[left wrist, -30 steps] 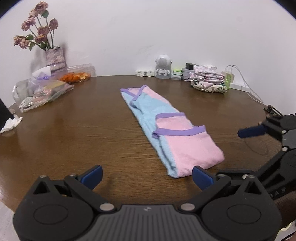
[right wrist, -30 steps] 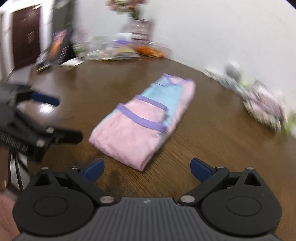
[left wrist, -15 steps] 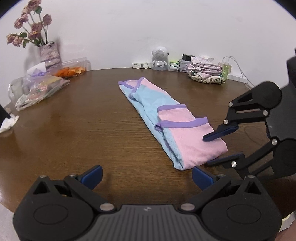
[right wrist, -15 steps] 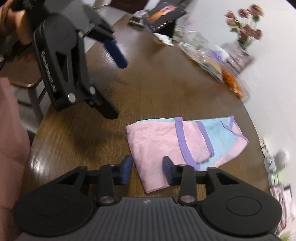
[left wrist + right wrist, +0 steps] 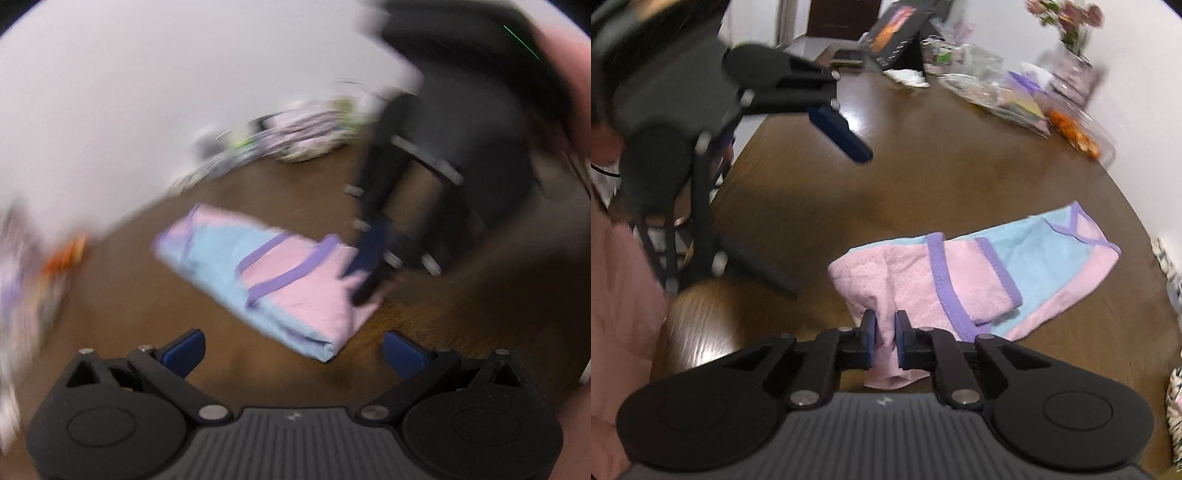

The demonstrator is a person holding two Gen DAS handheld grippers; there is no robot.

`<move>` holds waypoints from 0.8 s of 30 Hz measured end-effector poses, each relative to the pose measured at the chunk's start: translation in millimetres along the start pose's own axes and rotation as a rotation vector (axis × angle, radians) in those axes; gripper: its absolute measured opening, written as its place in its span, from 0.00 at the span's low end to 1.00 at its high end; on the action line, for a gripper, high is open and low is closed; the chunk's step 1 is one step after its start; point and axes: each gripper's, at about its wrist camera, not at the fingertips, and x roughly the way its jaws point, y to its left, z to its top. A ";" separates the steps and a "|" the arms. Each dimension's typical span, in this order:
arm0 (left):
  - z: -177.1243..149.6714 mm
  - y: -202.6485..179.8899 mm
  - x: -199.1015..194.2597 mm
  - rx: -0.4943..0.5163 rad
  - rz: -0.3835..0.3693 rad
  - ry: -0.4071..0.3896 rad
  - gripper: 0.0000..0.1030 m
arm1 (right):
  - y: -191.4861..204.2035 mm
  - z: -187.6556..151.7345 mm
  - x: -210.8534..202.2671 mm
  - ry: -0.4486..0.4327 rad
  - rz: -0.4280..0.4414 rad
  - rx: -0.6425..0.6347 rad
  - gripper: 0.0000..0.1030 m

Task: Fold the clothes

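A folded pink and light-blue garment with purple trim point(image 5: 990, 273) lies on the brown wooden table point(image 5: 923, 166). My right gripper point(image 5: 885, 341) is shut on the garment's near pink corner and bunches it up. In the blurred left wrist view the garment point(image 5: 273, 277) lies ahead and the right gripper point(image 5: 365, 273) pinches its right end. My left gripper point(image 5: 291, 349) is open and empty, just short of the garment's near corner. It also shows in the right wrist view point(image 5: 798, 155), raised at the upper left.
Plastic bags of food point(image 5: 1015, 96), a flower vase point(image 5: 1071, 70) and a dark box point(image 5: 901, 33) stand along the far table edge. A pile of patterned clothes point(image 5: 306, 136) lies by the wall. The person's pink sleeve point(image 5: 617, 317) is at the left.
My right gripper has closed on the garment's pink corner and lifted it slightly. My left gripper has swung quickly, blurring its view, and now faces the garment's near end.
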 end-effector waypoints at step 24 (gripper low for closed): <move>12.1 -8.2 48.4 0.632 -0.140 -0.061 0.15 | 5.4 -21.9 -17.2 -0.094 -0.129 -0.126 0.63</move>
